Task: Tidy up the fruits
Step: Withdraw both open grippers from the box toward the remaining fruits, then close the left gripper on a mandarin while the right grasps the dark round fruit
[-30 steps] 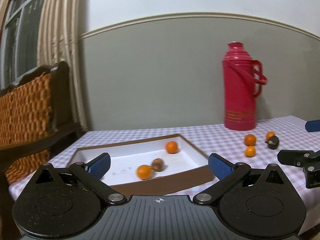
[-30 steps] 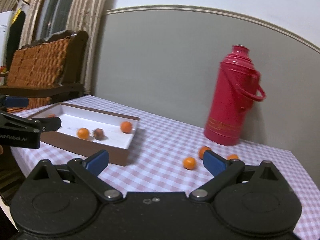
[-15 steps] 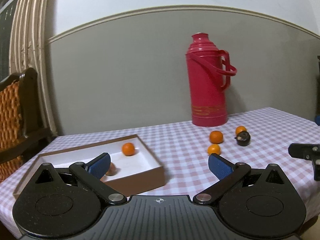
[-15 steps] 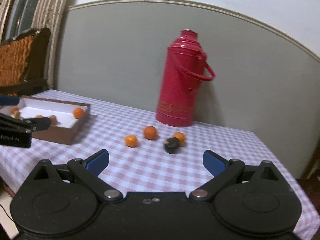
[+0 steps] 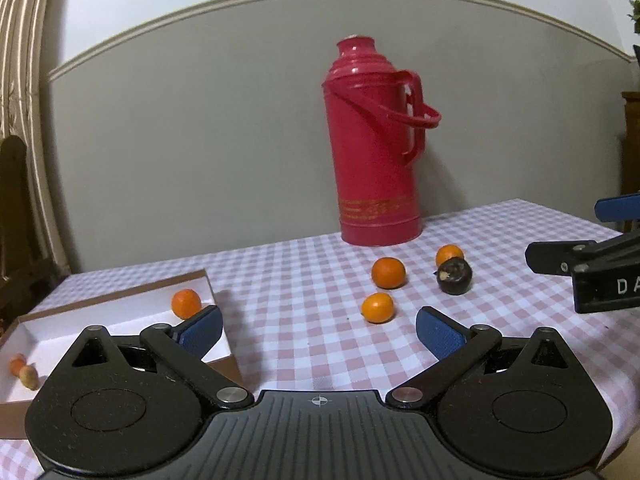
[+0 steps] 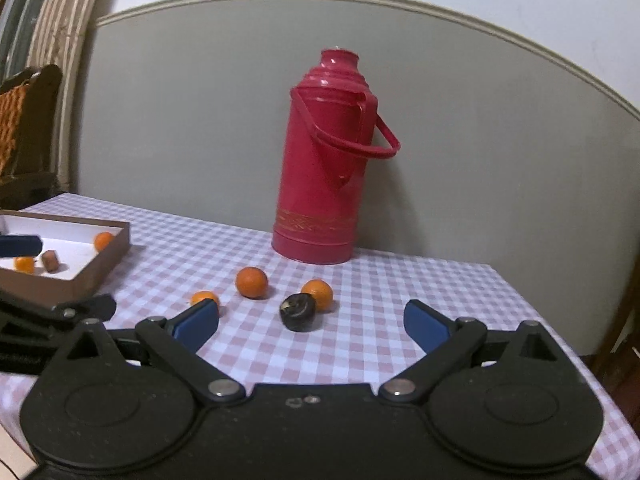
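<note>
Three small oranges lie loose on the checked tablecloth: a near one, a middle one and a far one. A dark fruit sits against the far orange. A brown box with a white inside at the left holds two oranges and a brown fruit. My left gripper is open and empty, short of the near orange. My right gripper is open and empty, just short of the dark fruit.
A tall red thermos flask stands at the back of the table by the grey wall. A wicker chair stands beyond the table's left end. The table's right edge is near the right gripper.
Both grippers have swung right, away from the box and toward the loose fruits by the thermos. Both stay open and empty.
</note>
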`<act>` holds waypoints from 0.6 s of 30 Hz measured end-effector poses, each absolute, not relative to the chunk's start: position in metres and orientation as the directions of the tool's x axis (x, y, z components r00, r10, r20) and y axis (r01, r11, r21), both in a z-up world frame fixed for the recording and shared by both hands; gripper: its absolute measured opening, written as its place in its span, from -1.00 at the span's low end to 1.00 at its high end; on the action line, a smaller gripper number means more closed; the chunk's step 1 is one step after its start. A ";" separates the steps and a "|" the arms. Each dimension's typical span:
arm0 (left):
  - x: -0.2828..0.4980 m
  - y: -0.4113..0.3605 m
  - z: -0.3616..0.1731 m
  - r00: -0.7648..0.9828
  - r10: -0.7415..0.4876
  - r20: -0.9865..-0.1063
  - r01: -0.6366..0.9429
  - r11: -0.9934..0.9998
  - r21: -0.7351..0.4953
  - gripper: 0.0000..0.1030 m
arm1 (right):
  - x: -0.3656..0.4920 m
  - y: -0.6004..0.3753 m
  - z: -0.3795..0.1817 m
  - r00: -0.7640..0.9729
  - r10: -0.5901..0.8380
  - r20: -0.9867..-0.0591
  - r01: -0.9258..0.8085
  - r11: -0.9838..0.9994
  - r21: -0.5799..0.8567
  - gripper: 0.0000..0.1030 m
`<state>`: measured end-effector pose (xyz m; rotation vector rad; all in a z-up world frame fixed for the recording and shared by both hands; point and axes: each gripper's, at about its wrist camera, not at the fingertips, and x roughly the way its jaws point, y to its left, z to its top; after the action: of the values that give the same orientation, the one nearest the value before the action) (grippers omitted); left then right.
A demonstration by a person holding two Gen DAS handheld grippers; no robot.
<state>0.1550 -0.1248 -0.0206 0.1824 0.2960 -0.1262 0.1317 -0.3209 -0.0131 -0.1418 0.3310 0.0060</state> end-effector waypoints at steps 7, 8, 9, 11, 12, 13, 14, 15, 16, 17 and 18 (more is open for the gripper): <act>0.189 -0.134 -0.026 0.941 -0.102 -0.322 0.150 0.980 0.128 0.99 | 0.155 -0.326 -0.020 0.935 -0.015 -0.354 -0.032 0.991 -0.127 0.69; 0.192 -0.136 -0.028 0.939 -0.103 -0.327 0.151 0.980 0.127 0.99 | 0.158 -0.326 -0.020 0.934 -0.015 -0.357 -0.032 0.992 -0.125 0.68; 0.195 -0.137 -0.029 0.937 -0.107 -0.333 0.155 0.980 0.122 0.99 | 0.161 -0.327 -0.021 0.932 -0.015 -0.361 -0.031 0.992 -0.121 0.66; 0.203 -0.141 -0.032 0.932 -0.109 -0.345 0.159 0.980 0.119 0.99 | 0.167 -0.330 -0.023 0.928 -0.013 -0.372 -0.032 0.993 -0.113 0.61; 0.206 -0.143 -0.034 0.930 -0.110 -0.351 0.161 0.980 0.121 0.99 | 0.171 -0.330 -0.024 0.926 -0.013 -0.377 -0.032 0.993 -0.113 0.60; 0.209 -0.144 -0.036 0.927 -0.110 -0.359 0.164 0.979 0.123 0.95 | 0.174 -0.330 -0.025 0.924 -0.014 -0.383 -0.032 0.993 -0.114 0.57; 0.213 -0.147 -0.038 0.921 -0.112 -0.372 0.169 0.978 0.123 0.78 | 0.178 -0.330 -0.027 0.921 -0.013 -0.389 -0.033 0.993 -0.113 0.57; 0.217 -0.149 -0.040 0.914 -0.118 -0.388 0.177 0.977 0.120 0.65 | 0.181 -0.331 -0.028 0.919 -0.011 -0.394 -0.035 0.993 -0.111 0.56; 0.222 -0.151 -0.042 0.907 -0.124 -0.404 0.184 0.976 0.115 0.64 | 0.185 -0.331 -0.028 0.917 -0.011 -0.399 -0.036 0.993 -0.110 0.55; 0.224 -0.152 -0.044 0.905 -0.121 -0.408 0.183 0.976 0.116 0.63 | 0.190 -0.331 -0.030 0.914 -0.015 -0.405 -0.034 0.993 -0.112 0.55; 0.227 -0.155 -0.045 0.905 -0.118 -0.408 0.181 0.976 0.119 0.63 | 0.194 -0.332 -0.031 0.912 -0.015 -0.411 -0.033 0.994 -0.109 0.54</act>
<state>0.2266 -0.1546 -0.0454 0.1559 0.4113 -0.1550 0.1938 -0.3319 -0.0305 -0.1144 0.4237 0.0090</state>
